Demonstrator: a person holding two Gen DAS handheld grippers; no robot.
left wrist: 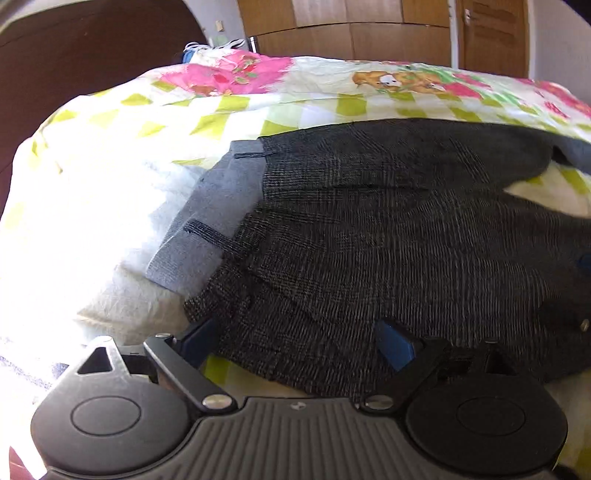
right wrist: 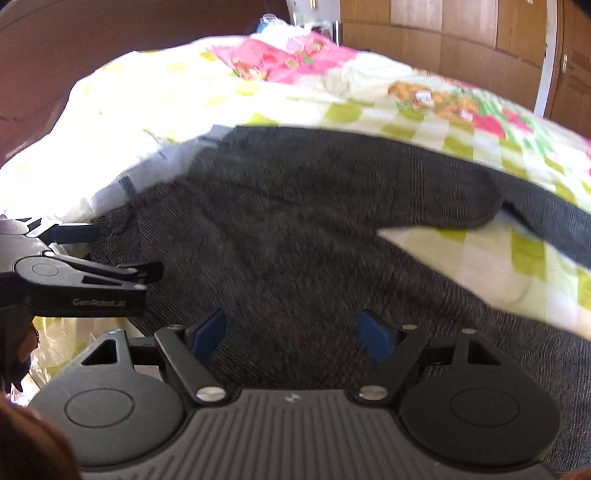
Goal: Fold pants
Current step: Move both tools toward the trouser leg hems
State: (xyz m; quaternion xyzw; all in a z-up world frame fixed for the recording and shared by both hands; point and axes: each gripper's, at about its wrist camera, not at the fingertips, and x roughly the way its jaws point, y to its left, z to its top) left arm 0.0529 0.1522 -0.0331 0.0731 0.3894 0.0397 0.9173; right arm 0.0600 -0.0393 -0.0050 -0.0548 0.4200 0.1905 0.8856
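Dark grey checked pants (left wrist: 369, 229) lie spread on a bed, with a light grey waistband (left wrist: 218, 206) and belt loops at the left. My left gripper (left wrist: 299, 339) is open, its blue pads either side of the near waist edge of the pants. My right gripper (right wrist: 295, 332) is open just above the near leg of the pants (right wrist: 295, 221). The left gripper also shows in the right wrist view (right wrist: 92, 273) at the left, by the waist corner. The two legs split apart at the right, with bedsheet showing between them.
The bed is covered by a sheet (left wrist: 184, 110) with green checks, pink patches and bear prints. A dark wooden headboard (left wrist: 74, 55) stands at the back left. Wooden wardrobe doors (left wrist: 369, 26) line the far wall. Bright sunlight washes out the sheet at left.
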